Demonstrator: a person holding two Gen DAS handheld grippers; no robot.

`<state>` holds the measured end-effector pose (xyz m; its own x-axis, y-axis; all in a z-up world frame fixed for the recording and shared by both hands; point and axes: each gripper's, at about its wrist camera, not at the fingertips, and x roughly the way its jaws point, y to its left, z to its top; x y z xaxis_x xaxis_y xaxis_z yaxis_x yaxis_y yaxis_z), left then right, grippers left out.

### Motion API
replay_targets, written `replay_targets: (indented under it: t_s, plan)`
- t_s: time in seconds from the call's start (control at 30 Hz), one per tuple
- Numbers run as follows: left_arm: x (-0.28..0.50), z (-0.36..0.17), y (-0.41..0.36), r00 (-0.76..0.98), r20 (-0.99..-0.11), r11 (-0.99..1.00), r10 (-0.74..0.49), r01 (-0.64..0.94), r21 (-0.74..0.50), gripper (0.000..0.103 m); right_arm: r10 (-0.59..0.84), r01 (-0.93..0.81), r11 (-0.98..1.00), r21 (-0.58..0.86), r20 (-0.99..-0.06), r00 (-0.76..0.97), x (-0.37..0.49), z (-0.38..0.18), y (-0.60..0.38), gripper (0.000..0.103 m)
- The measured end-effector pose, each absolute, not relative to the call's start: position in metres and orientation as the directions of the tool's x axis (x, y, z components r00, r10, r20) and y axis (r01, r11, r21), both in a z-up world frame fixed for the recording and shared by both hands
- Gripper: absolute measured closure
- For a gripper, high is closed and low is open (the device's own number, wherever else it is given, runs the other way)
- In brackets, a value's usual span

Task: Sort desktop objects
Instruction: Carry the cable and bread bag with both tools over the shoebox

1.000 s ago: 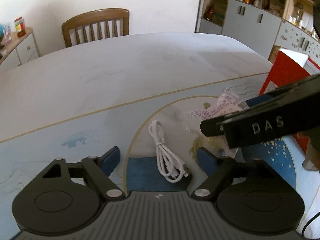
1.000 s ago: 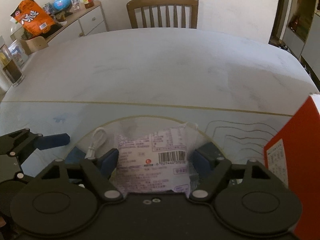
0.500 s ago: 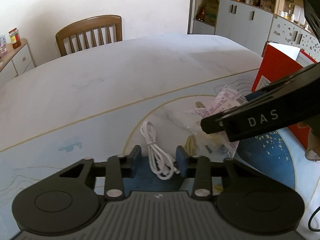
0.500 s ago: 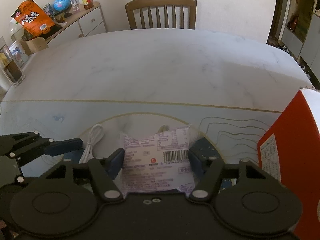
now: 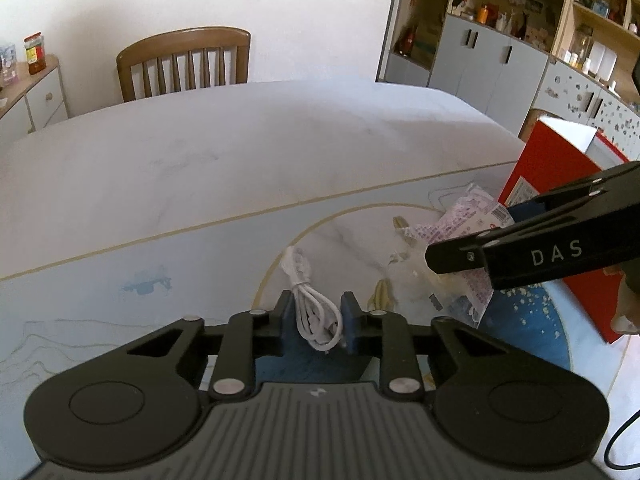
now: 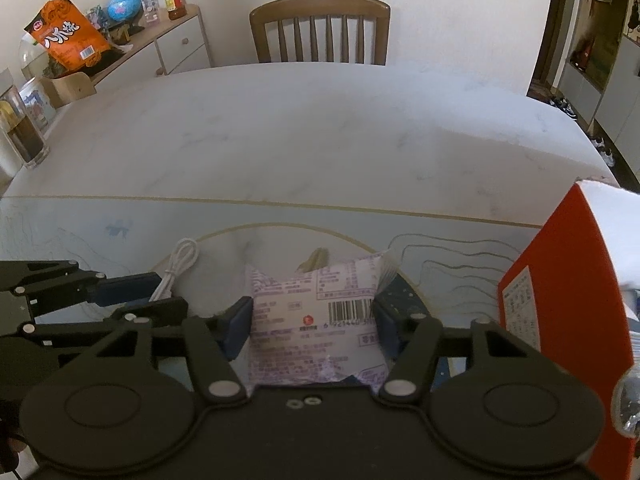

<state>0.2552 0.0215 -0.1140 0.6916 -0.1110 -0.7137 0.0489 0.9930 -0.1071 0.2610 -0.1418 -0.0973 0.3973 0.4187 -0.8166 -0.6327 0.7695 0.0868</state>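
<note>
Since a second ago, the blue-padded fingers of the left gripper (image 5: 315, 322) have been drawn in from a wide spread, and the coiled white charging cable (image 5: 314, 316) is now clamped between them. The same narrowing is seen at the right gripper (image 6: 314, 326): its pads, previously set apart from the packet, are now pressed against both sides of the white plastic snack packet printed in purple with a barcode (image 6: 320, 320), whose film is puckered where it is squeezed. Both things lie low over the pale round patch of the printed desk mat (image 5: 140, 264), the cable to the left of the packet and just beside it. Whether either has been lifted clear of the mat cannot be told.

The cable is smooth and rubbery, folded into a loose bundle with a looped end pointing away from the gripper. The packet is a flat, crinkled pillow shape with sealed edges. The mat is glossy, pale blue with thin gold lines and a dark blue speckled area. It is laid on a matte, faintly veined white table (image 6: 320, 128). A tall red cardboard box with a white top (image 6: 568, 300) stands upright on the right, near the packet. A slatted wooden chair (image 6: 320, 28) is set at the far edge of the table.
</note>
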Motion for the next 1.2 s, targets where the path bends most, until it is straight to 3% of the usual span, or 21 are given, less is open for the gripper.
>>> replay_targets:
  t_s: [1.2]
  plan:
    - [0.204,-0.060,0.026,0.754,-0.640,0.984,-0.146,0.042,-0.176,0.085,0.498,-0.632,0.758,0.160,-0.768,0.403,0.222,-0.042,-0.182,0.041]
